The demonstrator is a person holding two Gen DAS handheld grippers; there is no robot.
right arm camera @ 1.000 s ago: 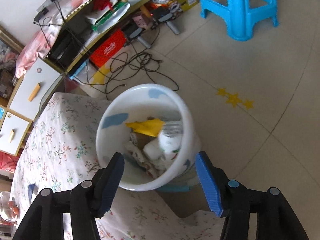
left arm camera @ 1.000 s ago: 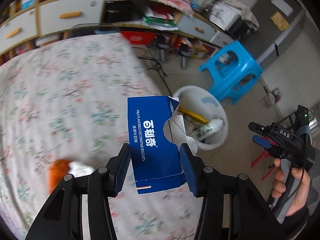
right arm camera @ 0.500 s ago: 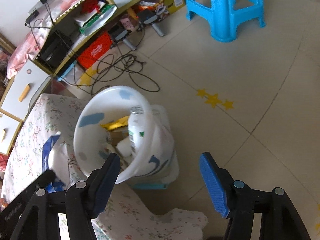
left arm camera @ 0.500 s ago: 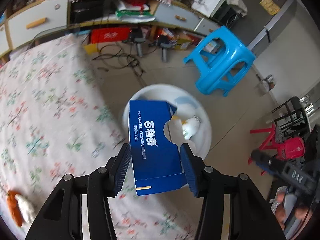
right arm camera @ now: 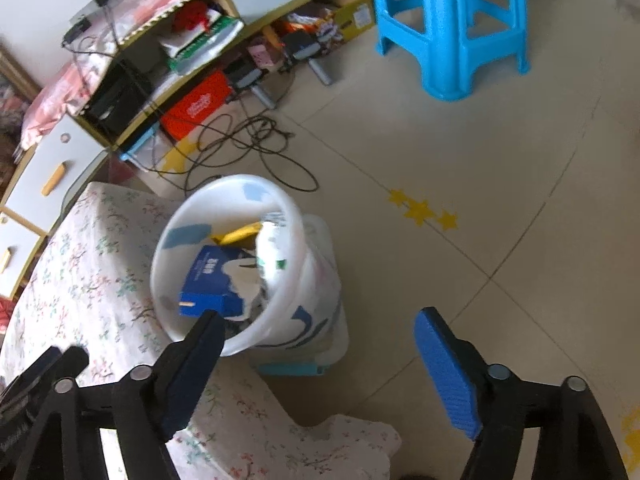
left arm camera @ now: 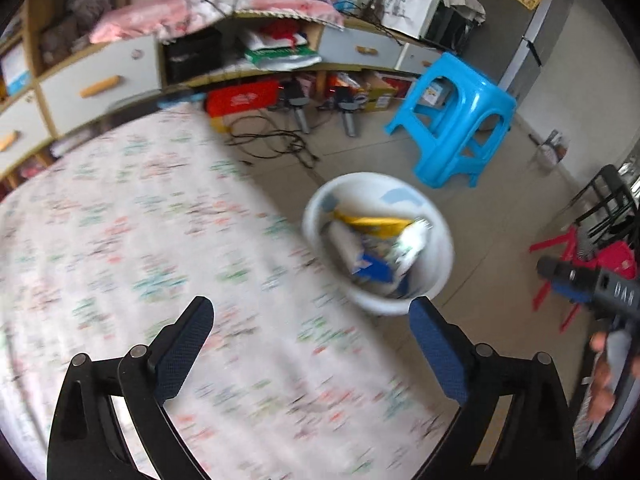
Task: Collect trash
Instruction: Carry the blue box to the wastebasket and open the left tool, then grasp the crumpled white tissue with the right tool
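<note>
A white trash bin (left arm camera: 436,240) (right arm camera: 280,332) stands on the floor beside the table with the floral cloth (left arm camera: 140,240) (right arm camera: 80,280). The torn blue biscuit box (right arm camera: 212,280) (left arm camera: 376,270) lies inside it, on top of a yellow wrapper (left arm camera: 372,222) and a white bottle (right arm camera: 274,252). My left gripper (left arm camera: 312,316) hangs over the table edge, its jaws opening wide with nothing between them. The jaws of my right gripper (right arm camera: 320,328) are opening too, empty, above the bin's near side and the floor. In the left wrist view the right gripper (left arm camera: 588,288) appears at the right edge, held by a hand.
A blue plastic stool (left arm camera: 460,120) (right arm camera: 452,24) stands on the tiled floor behind the bin. Cables (right arm camera: 240,148) trail across the floor toward a cluttered low cabinet (left arm camera: 280,52). Red and black chair frames (left arm camera: 592,236) are at the right.
The left gripper let go of the blue box, which now lies in the bin, and its jaws spread wide. The right gripper's jaws widened and the bin appears farther left in its view.
</note>
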